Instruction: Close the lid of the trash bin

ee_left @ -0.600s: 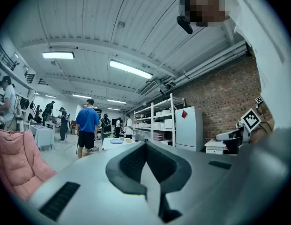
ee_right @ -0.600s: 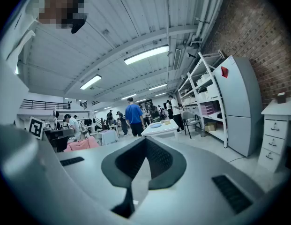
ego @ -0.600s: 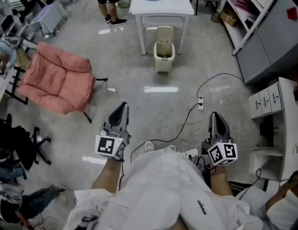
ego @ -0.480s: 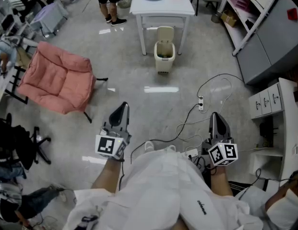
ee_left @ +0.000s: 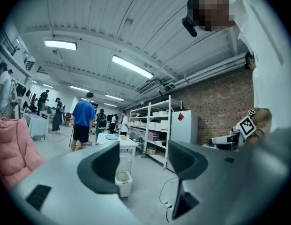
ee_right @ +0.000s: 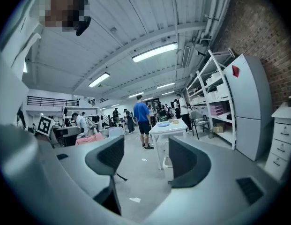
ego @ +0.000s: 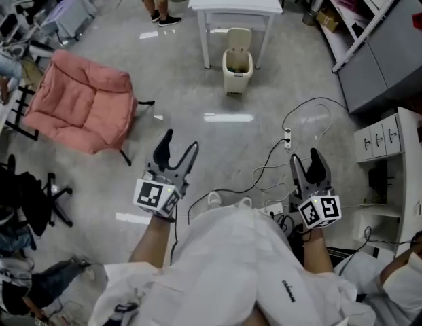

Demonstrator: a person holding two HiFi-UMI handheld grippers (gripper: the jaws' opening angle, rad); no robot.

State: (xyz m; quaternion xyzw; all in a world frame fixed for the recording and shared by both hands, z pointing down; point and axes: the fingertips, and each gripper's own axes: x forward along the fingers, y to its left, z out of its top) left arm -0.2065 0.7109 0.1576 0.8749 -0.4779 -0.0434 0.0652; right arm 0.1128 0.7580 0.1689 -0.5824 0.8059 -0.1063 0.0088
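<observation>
Concrete floor [ego: 224, 148], pale grey.

Head view: two tools, left gripper [ego: 181, 145] and right gripper [ego: 304, 158], both with jaws spread and holding nothing. One cream trash bin [ego: 237, 71] stands well ahead of both, under the near edge of one white table [ego: 232, 1]. Its lid [ego: 239, 38] stands upright. Only bare floor lies between the tools and the bin. One pink chair [ego: 81, 100] sits ahead-left of the left gripper. Black cables [ego: 268, 160] trail just ahead-left of the right gripper. One grey cabinet [ego: 387, 46] stands off to its right.

Left gripper view: left gripper [ee_left: 143, 165] has its jaws apart and empty. The trash bin [ee_left: 123, 183] shows low in the gap, at the left jaw's edge. One person in a blue shirt [ee_left: 83, 121] stands beyond the left jaw.

Right gripper view: right gripper [ee_right: 145, 161] has its jaws apart and empty. The white table [ee_right: 166, 127] shows in the gap, and a sliver of the trash bin [ee_right: 166, 163] at the right jaw's edge.
</observation>
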